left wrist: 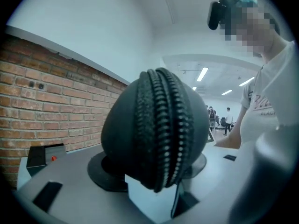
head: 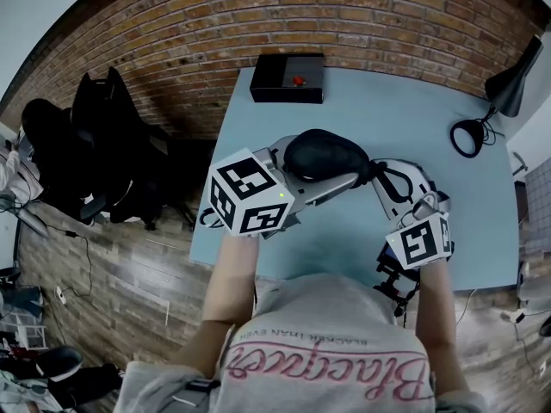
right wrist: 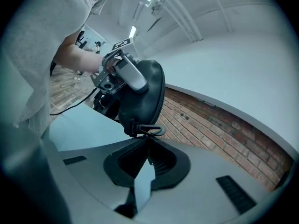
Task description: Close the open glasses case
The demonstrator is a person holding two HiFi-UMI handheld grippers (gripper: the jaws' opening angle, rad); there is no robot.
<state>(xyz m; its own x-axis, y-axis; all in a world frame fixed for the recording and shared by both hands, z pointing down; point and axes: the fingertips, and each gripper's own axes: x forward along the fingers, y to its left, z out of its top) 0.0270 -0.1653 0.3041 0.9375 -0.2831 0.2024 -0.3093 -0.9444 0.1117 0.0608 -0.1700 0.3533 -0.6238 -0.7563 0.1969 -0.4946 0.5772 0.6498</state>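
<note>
bottom centre of head view: the person's pale shirt [head: 331, 351] with pink lettering, both forearms reaching up the frame. left claw [head: 320, 189], marker cube [head: 250, 194] on top, sits left of centre; right claw [right wrist: 147, 144] sits right of centre and lower. the black glasses case [left wrist: 154, 129] is between them at mid-frame, over the pale blue bench [head: 284, 243]; contact with the bench cannot be told. left gripper view: the case fills the centre end-on and the left claw is clamped on it, one jaw on each flank. the zip [left wrist: 164, 134] runs top to bottom down the middle, facing the camera. the two shells lie together; whether the zip is closed all along cannot be told. right gripper view: jaws drawn nearly together, their tips pinching the zip pull [right wrist: 150, 130] at the case's lower end; the case rises up and left from there, with the left claw's grey body over its far side. farther up the bench in head view, near its top edge, a black box [head: 288, 77] with a red button [head: 298, 81], well apart from the case. upper right, a black lamp [head: 508, 84] with a round base [head: 469, 136] on the bench. beyond, a brick wall [head: 172, 33] curves across the top. left of frame, dark chairs [head: 86, 136] on the wood floor [head: 112, 274].
</note>
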